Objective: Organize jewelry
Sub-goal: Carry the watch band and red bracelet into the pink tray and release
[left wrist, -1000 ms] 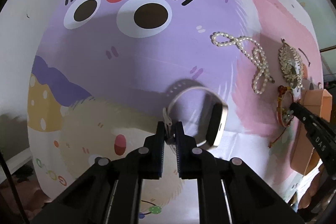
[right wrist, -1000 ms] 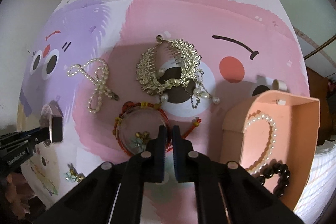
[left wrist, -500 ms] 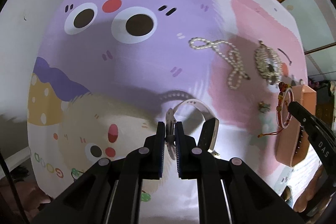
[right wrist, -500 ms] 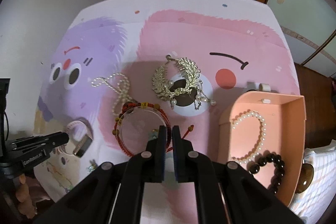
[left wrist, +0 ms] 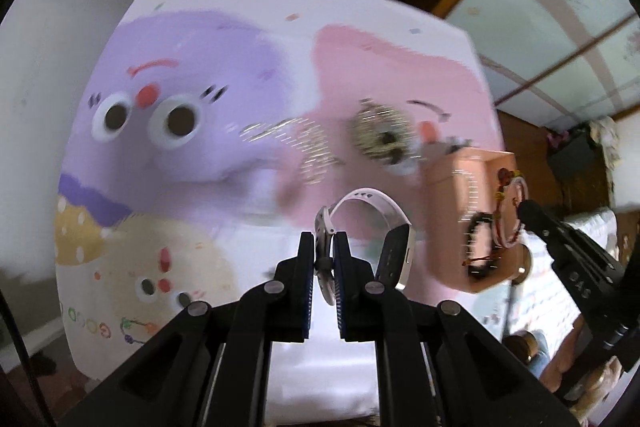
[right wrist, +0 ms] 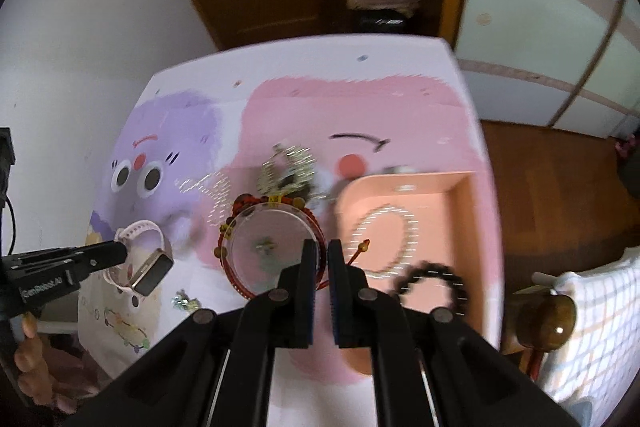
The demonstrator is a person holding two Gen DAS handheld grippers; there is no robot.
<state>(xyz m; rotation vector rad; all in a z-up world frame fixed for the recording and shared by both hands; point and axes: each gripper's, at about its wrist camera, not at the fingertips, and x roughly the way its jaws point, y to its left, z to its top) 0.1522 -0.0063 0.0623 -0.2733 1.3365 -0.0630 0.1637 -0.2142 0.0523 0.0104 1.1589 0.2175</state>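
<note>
We hold the watch (left wrist: 370, 227) by its pale strap in the left gripper (left wrist: 322, 259), whose jaws are nearly closed on the strap near the buckle; the watch hangs clear of the table mat (right wrist: 400, 107), to the left of the pink box (right wrist: 460, 187). The strap is soft and flexes, while the case is rigid and the heavier end, so we judge that it will swing below the grip; the strap near the buckle is a sound place to hold it. The right gripper (right wrist: 320, 259) is closed on the rim of the red bracelet (right wrist: 272, 239), a stiff ring with beads and a dangling cord tail, light and likely to pivot in the jaws. It hangs just left of the box and partly over its left wall. Inside the box lie a pearl necklace (right wrist: 386, 235) and a dark bead bracelet (right wrist: 432, 287). On the mat to the left of the box remain a gold hair comb (right wrist: 288, 171), a second pearl strand (right wrist: 212, 191), blurred here, and a small earring (right wrist: 184, 303) nearer us.
</note>
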